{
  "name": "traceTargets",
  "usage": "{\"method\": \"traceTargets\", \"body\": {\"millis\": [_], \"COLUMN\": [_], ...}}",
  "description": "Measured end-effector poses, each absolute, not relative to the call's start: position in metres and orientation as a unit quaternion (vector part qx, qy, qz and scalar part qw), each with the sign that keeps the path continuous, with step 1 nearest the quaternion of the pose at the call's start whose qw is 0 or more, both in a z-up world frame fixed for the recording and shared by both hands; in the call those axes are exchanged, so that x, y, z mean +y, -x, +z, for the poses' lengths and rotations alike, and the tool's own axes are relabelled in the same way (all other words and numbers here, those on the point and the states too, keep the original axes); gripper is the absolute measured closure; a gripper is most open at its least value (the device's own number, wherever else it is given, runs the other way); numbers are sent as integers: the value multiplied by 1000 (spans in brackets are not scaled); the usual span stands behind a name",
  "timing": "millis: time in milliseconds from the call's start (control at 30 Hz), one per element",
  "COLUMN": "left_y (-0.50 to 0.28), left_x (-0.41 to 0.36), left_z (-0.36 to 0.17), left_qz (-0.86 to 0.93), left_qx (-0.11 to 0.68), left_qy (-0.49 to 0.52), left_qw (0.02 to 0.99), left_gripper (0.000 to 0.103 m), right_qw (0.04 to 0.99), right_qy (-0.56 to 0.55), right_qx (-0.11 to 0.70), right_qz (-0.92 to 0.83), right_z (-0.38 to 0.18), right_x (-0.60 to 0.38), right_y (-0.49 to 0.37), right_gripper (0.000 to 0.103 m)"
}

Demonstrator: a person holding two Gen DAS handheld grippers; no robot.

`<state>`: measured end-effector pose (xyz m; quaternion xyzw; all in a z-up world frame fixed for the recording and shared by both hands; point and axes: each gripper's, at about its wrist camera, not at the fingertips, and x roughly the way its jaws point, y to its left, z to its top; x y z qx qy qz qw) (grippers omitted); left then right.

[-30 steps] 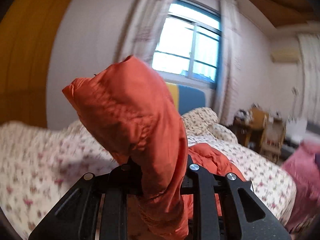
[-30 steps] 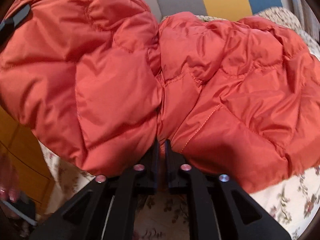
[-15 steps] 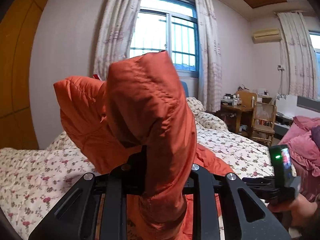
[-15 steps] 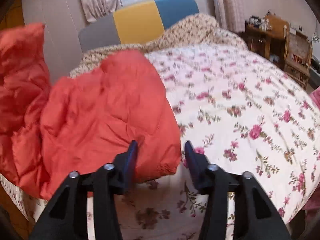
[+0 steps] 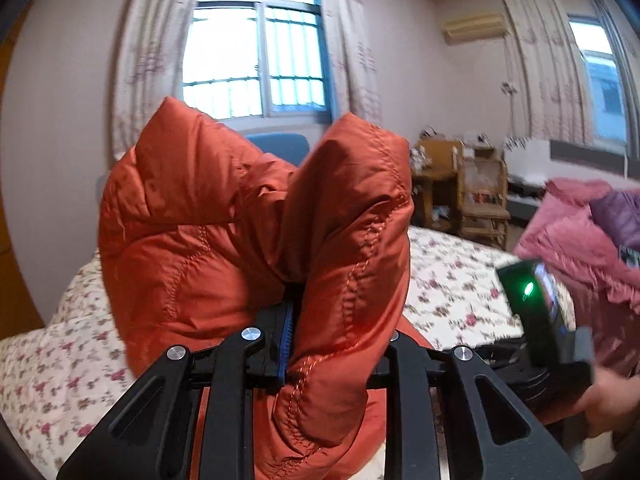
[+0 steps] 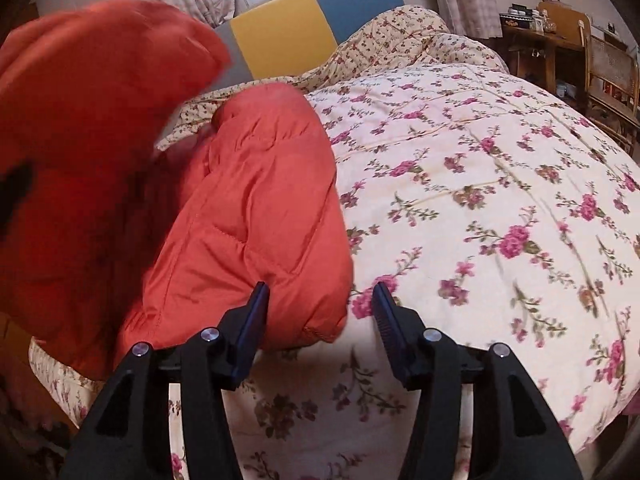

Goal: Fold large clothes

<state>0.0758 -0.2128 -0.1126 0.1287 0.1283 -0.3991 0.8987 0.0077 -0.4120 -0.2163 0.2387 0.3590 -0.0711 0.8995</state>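
Observation:
The garment is an orange quilted puffer jacket (image 5: 256, 240). My left gripper (image 5: 320, 344) is shut on a fold of it and holds it raised above the bed, so the fabric bulges over the fingers. In the right wrist view the jacket (image 6: 256, 216) lies partly on the floral bedspread (image 6: 500, 200), with a lifted part blurred at the upper left. My right gripper (image 6: 320, 304) is open and empty, its fingers astride the jacket's near corner without pinching it. The right gripper body (image 5: 536, 320), with a green light, shows at the right of the left wrist view.
A grey, yellow and blue headboard (image 6: 296, 28) and a rumpled floral quilt (image 6: 400, 36) stand at the bed's far end. Wooden chairs and a table (image 5: 472, 188) are at the right, with pink bedding (image 5: 580, 232) nearby. A curtained window (image 5: 256, 44) is behind.
My right gripper let go of the jacket and opened wide, and the released part dropped onto the bed. My left gripper kept its hold and swung its view to the right.

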Motion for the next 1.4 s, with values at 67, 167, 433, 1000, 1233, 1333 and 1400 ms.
{"method": "traceTargets", "body": {"millis": [67, 167, 433, 1000, 1233, 1333, 1400], "left_y": [-73, -73, -77, -78, -77, -75, -74], "left_x": [-229, -248, -273, -272, -273, -271, -270], "left_z": [-124, -140, -179, -182, -186, -186, -187], "left_qz": [-411, -436, -462, -452, -448, -450, -450], "left_qx": [133, 152, 196, 209, 219, 222, 222], "left_qy": [-151, -168, -197, -184, -191, -192, -195], "left_qw": [889, 871, 842, 847, 845, 844, 843], "left_gripper": [81, 81, 79, 79, 79, 79, 79], "right_qw": [898, 900, 894, 927, 914, 911, 909], "right_qy": [-248, -250, -302, -266, -259, -253, -250], "right_qx": [356, 350, 315, 265, 312, 324, 332], "right_qz": [-70, -72, -99, -2, -21, -30, -35], "right_z": [-213, -207, -195, -134, -152, -159, -164], "right_x": [-415, -421, -449, -408, -412, -411, -411], "right_y": [-1, 5, 31, 39, 18, 16, 15], "right_gripper": [51, 51, 52, 53, 81, 84, 84]}}
